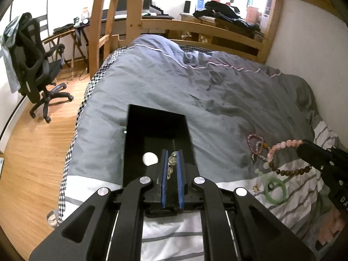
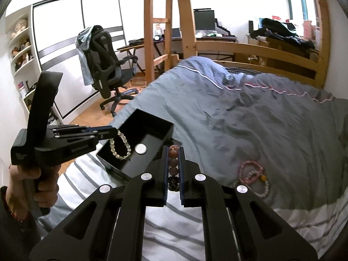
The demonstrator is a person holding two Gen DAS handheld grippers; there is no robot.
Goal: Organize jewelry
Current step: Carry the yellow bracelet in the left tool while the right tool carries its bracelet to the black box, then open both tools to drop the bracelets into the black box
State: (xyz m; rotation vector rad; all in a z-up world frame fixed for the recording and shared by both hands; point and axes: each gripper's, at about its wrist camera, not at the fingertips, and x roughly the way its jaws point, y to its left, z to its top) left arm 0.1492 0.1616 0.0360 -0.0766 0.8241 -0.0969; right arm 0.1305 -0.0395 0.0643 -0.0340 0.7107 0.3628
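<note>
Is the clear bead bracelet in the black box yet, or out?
Out. The left gripper holds the clear bead bracelet hanging above the open black box, whose floor shows only a white round disc.

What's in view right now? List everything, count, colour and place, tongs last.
jewelry box: 1, black, open on bed
disc: 1, white, inside box
clear bead bracelet: 1, pale, over box
pink bead bracelet: 1, lifted at one end
brown bead bracelet: 1, on striped sheet
jade bangle: 1, green, on striped sheet
braided bracelets: 2, pink and white, on duvet
office chair: 1, black, on floor
left tongs: shut on clear bracelet
right tongs: shut on pink beads
</note>
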